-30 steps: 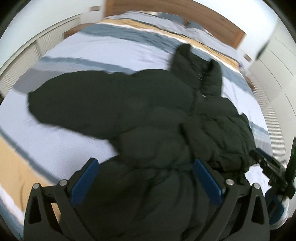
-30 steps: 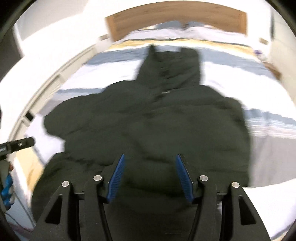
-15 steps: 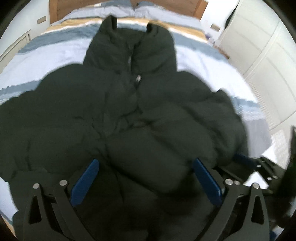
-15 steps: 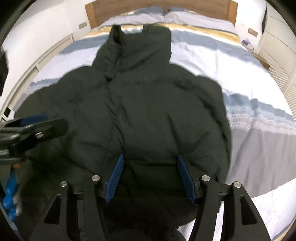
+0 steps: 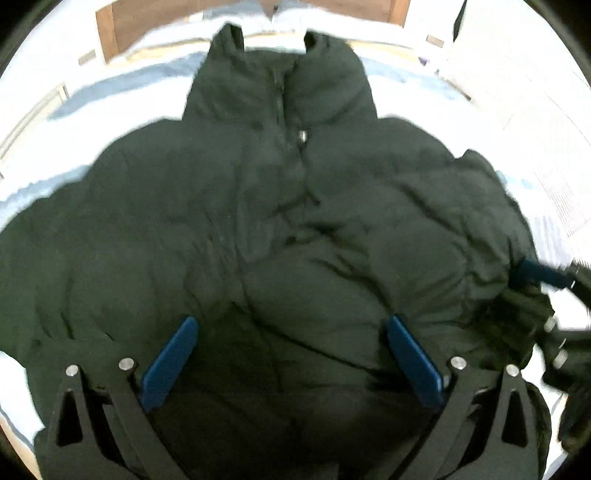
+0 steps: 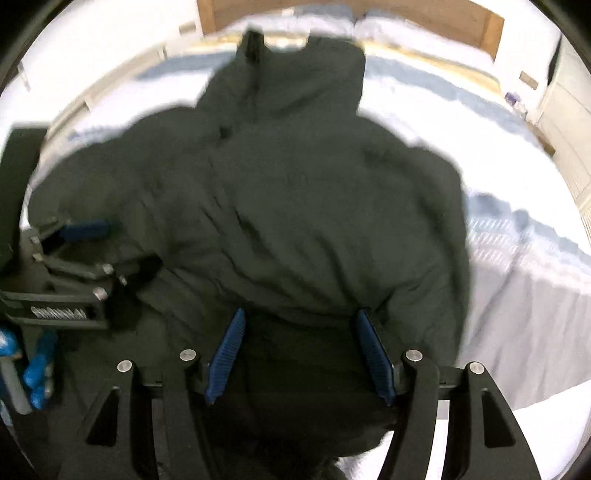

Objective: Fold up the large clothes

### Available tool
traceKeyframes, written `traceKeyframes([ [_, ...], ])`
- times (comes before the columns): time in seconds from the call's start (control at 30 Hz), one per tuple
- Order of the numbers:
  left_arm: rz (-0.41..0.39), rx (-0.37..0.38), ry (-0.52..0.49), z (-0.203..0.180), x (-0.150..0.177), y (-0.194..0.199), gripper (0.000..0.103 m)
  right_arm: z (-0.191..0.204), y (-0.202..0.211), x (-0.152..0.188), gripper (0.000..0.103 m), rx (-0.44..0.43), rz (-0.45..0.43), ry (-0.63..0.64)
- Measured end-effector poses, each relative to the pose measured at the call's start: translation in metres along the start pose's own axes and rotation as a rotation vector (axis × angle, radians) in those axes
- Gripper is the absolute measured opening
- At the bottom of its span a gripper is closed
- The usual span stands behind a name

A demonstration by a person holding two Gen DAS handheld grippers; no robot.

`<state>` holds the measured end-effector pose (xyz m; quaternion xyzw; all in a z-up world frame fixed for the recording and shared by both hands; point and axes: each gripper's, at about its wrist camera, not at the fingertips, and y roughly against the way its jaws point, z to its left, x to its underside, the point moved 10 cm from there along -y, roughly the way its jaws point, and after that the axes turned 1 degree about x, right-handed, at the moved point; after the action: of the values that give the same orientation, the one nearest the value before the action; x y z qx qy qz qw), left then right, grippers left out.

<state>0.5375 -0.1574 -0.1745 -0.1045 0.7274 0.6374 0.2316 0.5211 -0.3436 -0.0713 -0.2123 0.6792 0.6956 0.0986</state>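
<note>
A large dark green puffer jacket (image 5: 280, 221) lies front up on the striped bed, collar toward the headboard; it also fills the right wrist view (image 6: 295, 206). My left gripper (image 5: 291, 325) is open, its blue pads spread wide just over the jacket's lower middle. My right gripper (image 6: 299, 317) is open over the jacket's lower right part, fabric bulging between the pads. The right gripper shows at the right edge of the left wrist view (image 5: 543, 277), at the jacket's side. The left gripper shows at the left of the right wrist view (image 6: 74, 236).
The bed (image 6: 517, 258) has a white, blue and yellow striped cover. A wooden headboard (image 6: 424, 18) and pillows (image 6: 399, 26) are at the far end. White wardrobe doors (image 5: 517, 74) stand to the right of the bed.
Both grippers have swung in toward the jacket's lower edge and closer to it. The left view has turned from the left sleeve to the jacket's centre. The grippers are now close together.
</note>
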Motion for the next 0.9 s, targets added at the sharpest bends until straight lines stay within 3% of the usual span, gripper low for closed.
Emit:
traceKeyframes([
  [0.13, -0.011, 0.001, -0.006, -0.005, -0.006, -0.002, 0.103, -0.015, 0.008, -0.041, 0.062, 0.017, -0.059, -0.029],
  [0.23, 0.037, -0.001, -0.005, -0.002, 0.008, -0.02, 0.103, -0.029, -0.022, -0.049, 0.063, 0.031, -0.011, -0.081],
  [0.33, 0.045, 0.01, 0.005, 0.003, 0.017, -0.027, 0.103, -0.039, -0.054, -0.038, 0.065, 0.039, 0.056, -0.129],
  [0.47, 0.043, 0.004, -0.007, 0.002, 0.022, -0.025, 0.103, -0.037, -0.062, -0.032, 0.067, 0.061, 0.049, -0.146],
  [0.73, 0.075, 0.024, 0.001, 0.011, 0.034, -0.004, 0.103, -0.025, -0.011, 0.0, 0.067, 0.087, 0.011, -0.229],
  [0.9, 0.059, 0.071, 0.001, 0.027, 0.048, 0.037, 0.103, -0.006, 0.011, 0.041, 0.068, 0.102, 0.079, -0.273],
])
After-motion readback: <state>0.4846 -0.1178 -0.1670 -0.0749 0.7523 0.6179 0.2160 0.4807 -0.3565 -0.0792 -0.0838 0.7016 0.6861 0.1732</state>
